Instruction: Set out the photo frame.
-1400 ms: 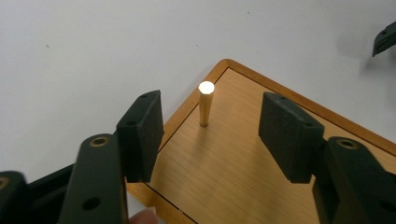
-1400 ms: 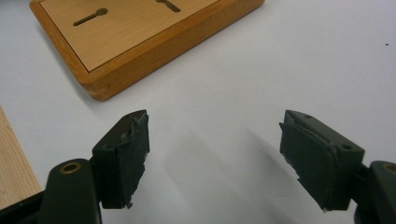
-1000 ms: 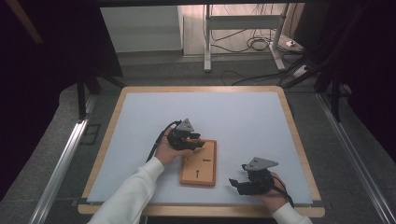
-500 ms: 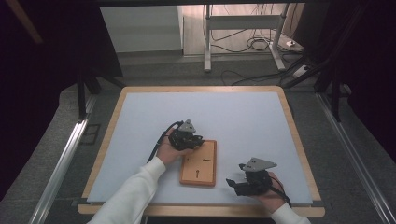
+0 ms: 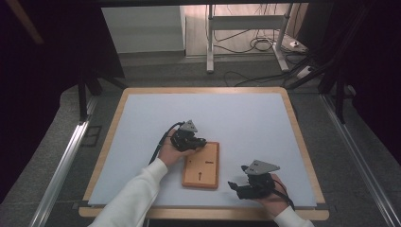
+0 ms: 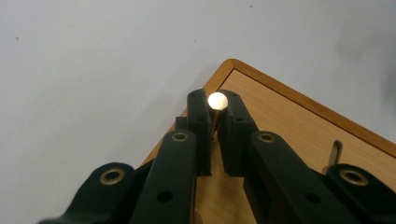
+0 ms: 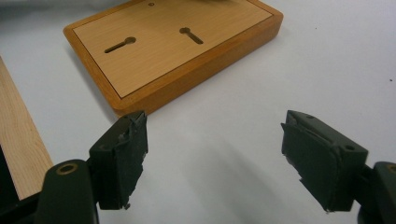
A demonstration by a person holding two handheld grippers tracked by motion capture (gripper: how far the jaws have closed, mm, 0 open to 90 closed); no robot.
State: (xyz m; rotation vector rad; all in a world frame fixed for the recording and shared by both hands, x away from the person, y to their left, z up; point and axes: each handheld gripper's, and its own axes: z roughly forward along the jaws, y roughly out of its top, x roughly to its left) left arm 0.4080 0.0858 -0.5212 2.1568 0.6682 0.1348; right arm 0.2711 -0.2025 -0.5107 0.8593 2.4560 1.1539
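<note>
L claw (image 6: 214,122): jaws just finished closing, now pinched tight on a small round-headed brass-coloured metal pin (image 6: 217,101), shiny head poking up between the tips. Pin sits right at the far-left corner of the flat rectangular light-wood board w/ darker rim (image 5: 202,165), as seen from the high view. Board's long axis runs away from the person, slightly tilted; two keyhole-shaped slots (image 7: 120,45) in its top face, lined up roughly along that axis.

R claw (image 7: 212,161): jaws wide apart, nothing between them, just bare pale blue-grey surface (image 5: 246,118) under it. It rests near the front edge, to the right of the board, apart from it, pointing toward board's near end.

Key relation: L hand is the one on the board, pin already in grip; nearest slot lies toward the person from L claw, along board's length. Prob. next step = carry pin over to a slot; R claw close enough to steady board.
</note>
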